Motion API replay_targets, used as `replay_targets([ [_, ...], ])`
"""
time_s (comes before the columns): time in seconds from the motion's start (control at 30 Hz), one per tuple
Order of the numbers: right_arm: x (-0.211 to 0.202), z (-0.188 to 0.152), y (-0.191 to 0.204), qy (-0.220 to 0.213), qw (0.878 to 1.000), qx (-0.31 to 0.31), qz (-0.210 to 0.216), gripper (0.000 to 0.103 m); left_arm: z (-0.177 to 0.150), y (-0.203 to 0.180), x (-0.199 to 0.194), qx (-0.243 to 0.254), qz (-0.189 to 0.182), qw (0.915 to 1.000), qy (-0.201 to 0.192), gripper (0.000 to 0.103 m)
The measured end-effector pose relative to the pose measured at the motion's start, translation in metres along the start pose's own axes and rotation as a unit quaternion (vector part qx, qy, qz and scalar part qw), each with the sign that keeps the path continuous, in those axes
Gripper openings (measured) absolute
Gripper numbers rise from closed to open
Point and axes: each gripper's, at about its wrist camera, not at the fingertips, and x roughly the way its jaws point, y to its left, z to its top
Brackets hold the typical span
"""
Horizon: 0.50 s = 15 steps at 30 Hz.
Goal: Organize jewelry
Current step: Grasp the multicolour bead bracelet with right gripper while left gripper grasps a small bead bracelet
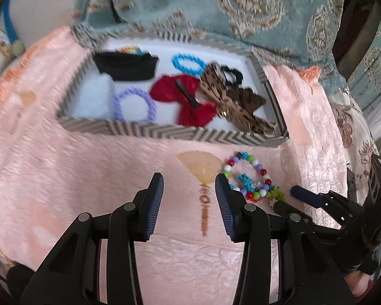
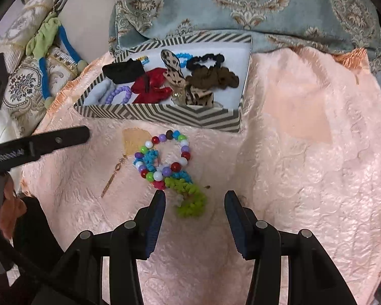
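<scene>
A colourful bead bracelet [image 2: 165,155] lies on the pink cloth [image 2: 304,165], tangled with a blue coil hair tie [image 2: 149,161] and a green coil hair tie [image 2: 190,198]. My right gripper [image 2: 195,195] is open just above the cloth, and the green tie lies between its fingers, untouched. An amber fan-shaped earring [image 1: 198,167] rests just ahead of my left gripper [image 1: 189,180], which is open and holds nothing. The bracelet [image 1: 246,178] lies beside its right finger. Behind them stands the chevron-striped box [image 1: 165,129] with hair ties and bows inside.
Inside the box [image 2: 165,114] lie a red bow [image 2: 152,89], a leopard bow [image 2: 175,73], a purple ring [image 2: 119,95] and dark scrunchies. A teal patterned blanket [image 2: 241,5] rises behind. Cushions and a blue cord [image 2: 43,76] sit at the left.
</scene>
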Motion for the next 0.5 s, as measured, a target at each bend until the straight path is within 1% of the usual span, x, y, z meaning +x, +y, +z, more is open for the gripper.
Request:
replay_targets([
  [0.07,0.001,0.000,0.001,-0.008,1.000,-0.003,0.005,0.045,0.002,-0.003,0.012,-0.006,-0.009,0.9998,0.014,0.042],
  [0.13,0.002,-0.001,0.004,-0.016,1.000,-0.014,0.003,0.040,0.005,-0.008,0.023,-0.014,-0.016,0.9995,0.024,0.043],
  [0.2,0.006,-0.001,0.005,-0.012,1.000,-0.021,0.002,0.039,0.009,-0.012,0.035,-0.018,-0.016,0.9993,0.030,0.044],
  [0.3,0.009,-0.004,0.006,-0.014,0.999,-0.030,-0.001,0.034,0.013,-0.022,0.050,-0.016,-0.013,0.9990,0.039,0.044],
  [0.37,0.009,-0.005,0.005,-0.016,0.999,-0.032,0.002,0.025,0.016,-0.028,0.060,-0.012,-0.006,0.9990,0.043,0.044],
  [0.4,0.009,-0.005,0.004,-0.017,0.999,-0.031,0.004,0.023,0.017,-0.030,0.062,-0.010,-0.001,0.9991,0.042,0.044],
  [0.43,0.008,-0.005,0.004,-0.018,0.999,-0.032,0.005,0.019,0.019,-0.033,0.066,-0.008,0.007,0.9992,0.039,0.044],
  [0.5,0.007,-0.007,0.004,-0.024,0.999,-0.035,0.010,0.017,0.021,-0.037,0.069,-0.003,0.018,0.9992,0.035,0.044],
])
